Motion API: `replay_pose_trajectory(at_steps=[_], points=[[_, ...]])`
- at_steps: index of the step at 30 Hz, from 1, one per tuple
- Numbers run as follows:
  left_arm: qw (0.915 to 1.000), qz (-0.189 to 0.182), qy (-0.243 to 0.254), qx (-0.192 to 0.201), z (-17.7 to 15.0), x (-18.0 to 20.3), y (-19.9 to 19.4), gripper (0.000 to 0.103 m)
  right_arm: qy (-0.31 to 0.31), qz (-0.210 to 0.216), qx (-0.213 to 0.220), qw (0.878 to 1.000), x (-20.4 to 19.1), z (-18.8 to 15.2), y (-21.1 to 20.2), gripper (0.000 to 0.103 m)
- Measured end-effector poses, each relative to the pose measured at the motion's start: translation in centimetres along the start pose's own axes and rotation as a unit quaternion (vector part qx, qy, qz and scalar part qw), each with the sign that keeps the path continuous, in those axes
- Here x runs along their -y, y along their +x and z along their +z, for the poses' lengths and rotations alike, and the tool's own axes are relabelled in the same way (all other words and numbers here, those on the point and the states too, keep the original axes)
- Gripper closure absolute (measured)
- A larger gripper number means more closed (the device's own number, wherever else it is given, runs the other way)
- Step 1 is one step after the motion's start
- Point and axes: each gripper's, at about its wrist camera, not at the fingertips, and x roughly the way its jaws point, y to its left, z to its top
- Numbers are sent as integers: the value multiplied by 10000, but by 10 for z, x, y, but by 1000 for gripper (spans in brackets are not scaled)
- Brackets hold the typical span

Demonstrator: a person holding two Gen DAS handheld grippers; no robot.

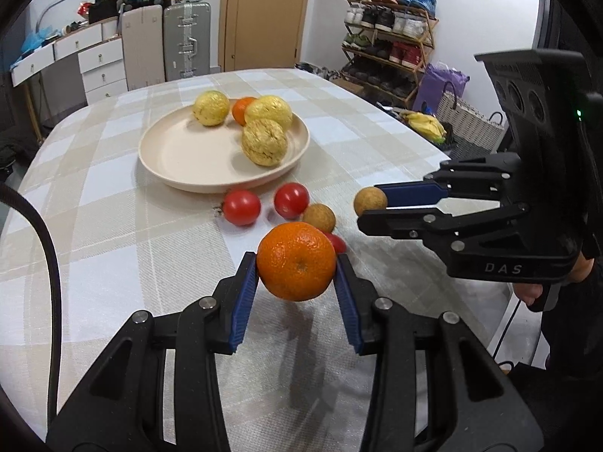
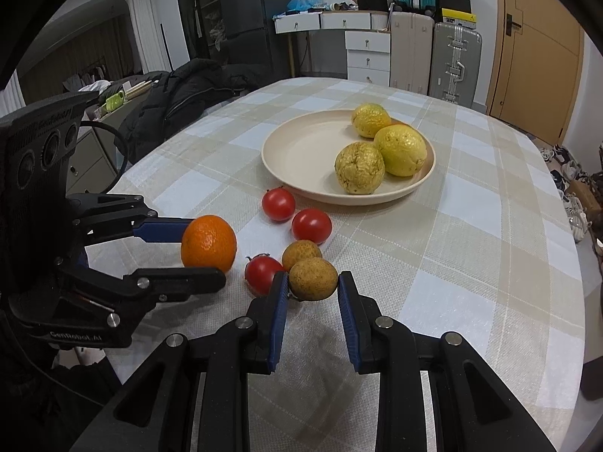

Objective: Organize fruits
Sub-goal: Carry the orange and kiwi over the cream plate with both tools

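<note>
My left gripper (image 1: 296, 267) clamps an orange (image 1: 296, 260) above the cloth; my right gripper (image 2: 312, 286) pinches a small brown fruit (image 2: 312, 278). Only the left view shows a second orange (image 1: 243, 109) on the plate (image 1: 177, 150), behind three yellow fruits. I count three tomatoes and one more brown fruit (image 2: 301, 254) loose between the grippers and the plate, with bare tablecloth (image 2: 490, 245) to the right.

L gripper (image 1: 296, 263) lower centre of frame, clamped on orange (image 1: 296, 260). R gripper (image 2: 312, 280) lower centre, clamped on longan (image 2: 312, 278).
</note>
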Motion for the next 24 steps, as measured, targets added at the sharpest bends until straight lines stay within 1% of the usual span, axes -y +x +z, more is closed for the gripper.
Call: replay_pose_trajectory(at_steps=[5, 10, 16, 24], points=[[9996, 116, -155, 226, 5, -11, -10, 65, 106, -40, 215, 9997, 3, 4, -8, 76], [9986, 216, -319, 367, 7, -20, -17, 65, 293, -19, 473, 9985, 7, 8, -15, 76], [9972, 376, -374, 519, 11, -29, -24, 65, 384, 11, 730, 9966, 6, 12, -21, 76], [9952, 514, -502, 670, 20, -42, -26, 65, 418, 21, 929, 9948, 2, 18, -21, 76]])
